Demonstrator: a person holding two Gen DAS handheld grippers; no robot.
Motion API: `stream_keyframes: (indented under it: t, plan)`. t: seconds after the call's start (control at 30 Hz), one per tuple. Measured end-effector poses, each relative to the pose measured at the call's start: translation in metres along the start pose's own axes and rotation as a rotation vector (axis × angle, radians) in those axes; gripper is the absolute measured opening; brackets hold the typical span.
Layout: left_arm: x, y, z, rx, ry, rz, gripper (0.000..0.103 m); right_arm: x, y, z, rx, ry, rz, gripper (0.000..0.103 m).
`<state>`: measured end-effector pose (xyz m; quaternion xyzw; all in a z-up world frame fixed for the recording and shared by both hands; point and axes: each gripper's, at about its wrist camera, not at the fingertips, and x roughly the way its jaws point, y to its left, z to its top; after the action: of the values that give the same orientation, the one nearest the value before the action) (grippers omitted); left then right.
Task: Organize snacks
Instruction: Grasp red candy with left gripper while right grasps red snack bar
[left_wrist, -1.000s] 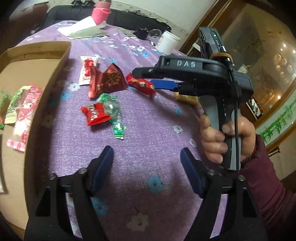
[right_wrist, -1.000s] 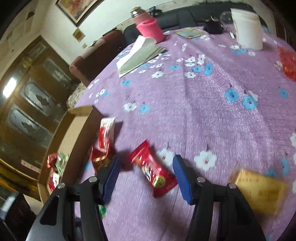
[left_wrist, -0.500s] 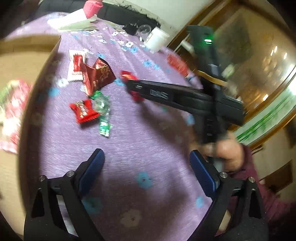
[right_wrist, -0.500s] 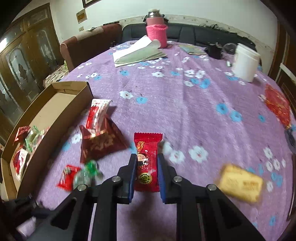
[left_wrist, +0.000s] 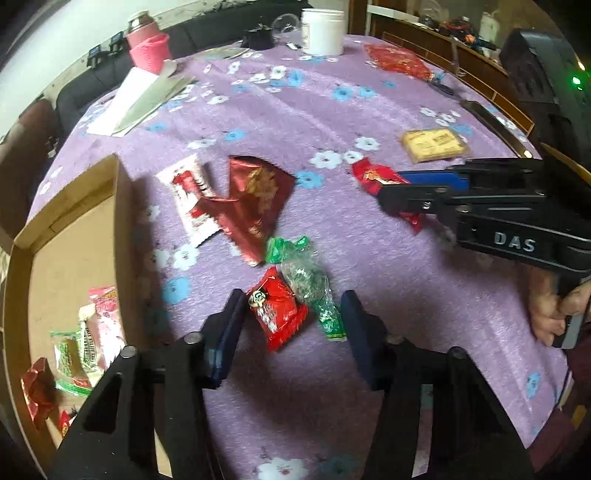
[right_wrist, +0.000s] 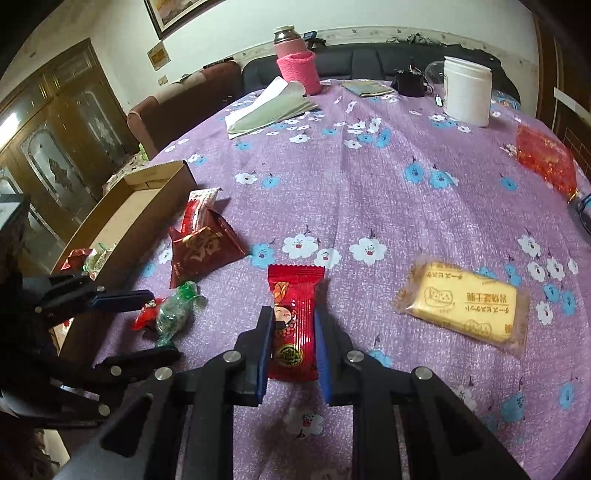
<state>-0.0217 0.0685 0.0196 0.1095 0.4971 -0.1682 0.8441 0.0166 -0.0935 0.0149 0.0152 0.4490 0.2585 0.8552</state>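
On the purple flowered tablecloth (right_wrist: 388, 184), the right gripper (right_wrist: 291, 332) is now clenched on a long red snack packet (right_wrist: 295, 317) it merely straddled a second ago. The left gripper (left_wrist: 291, 325), then over bare cloth, has moved over a small red candy (left_wrist: 277, 314) and green candy (left_wrist: 310, 280); its jaws are closing, pads apparently not yet touching. The cardboard box (left_wrist: 70, 236) lies to the left.

Six loose snacks on tablecloth (right_wrist: 369, 184): 1 red pkt (right_wrist: 294, 317), 1 yellow biscuit pkt (right_wrist: 467, 304), 1 dark red pyramid pouch (right_wrist: 201, 249), 1 red-white pkt (left_wrist: 190, 199), 1 small red candy (left_wrist: 277, 312), 1 green candy (left_wrist: 306, 278). Cardboard box (left_wrist: 70, 258) at left edge: approx. 4 snacks, blurred. 1 white tub (right_wrist: 467, 90), 1 pink flask (right_wrist: 297, 61).
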Motion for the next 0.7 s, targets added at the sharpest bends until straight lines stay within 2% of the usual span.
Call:
stream_keyframes:
  t: [0.03,0.2,0.33,0.4,0.43,0.57,0.7]
  plan:
    - [-0.001,0.000,-0.001,-0.003,0.000,-0.014,0.038,0.000,0.000,0.000,0.003,0.001,0.002,0.024]
    - [-0.007,-0.020,-0.010,0.025,-0.007,-0.052,0.038,-0.001,-0.001,-0.002,0.014,0.000,0.006,0.024]
    - [-0.001,-0.028,-0.006,0.036,-0.025,-0.039,0.038,0.000,-0.001,-0.001,0.018,-0.001,0.004,0.024]
    - [0.000,-0.028,-0.005,0.024,-0.041,-0.024,0.023,0.000,-0.002,-0.001,0.018,-0.003,0.003,0.024]
    - [-0.001,-0.029,-0.006,0.021,-0.047,-0.021,0.019,-0.001,-0.002,-0.001,0.020,-0.006,0.002,0.024]
    - [-0.012,-0.033,-0.015,0.012,-0.091,-0.007,0.019,-0.004,-0.003,-0.002,0.026,-0.026,0.003,0.024]
    - [-0.032,-0.025,-0.024,-0.047,-0.144,-0.042,0.019,-0.005,-0.003,-0.003,0.031,-0.036,-0.004,0.024]
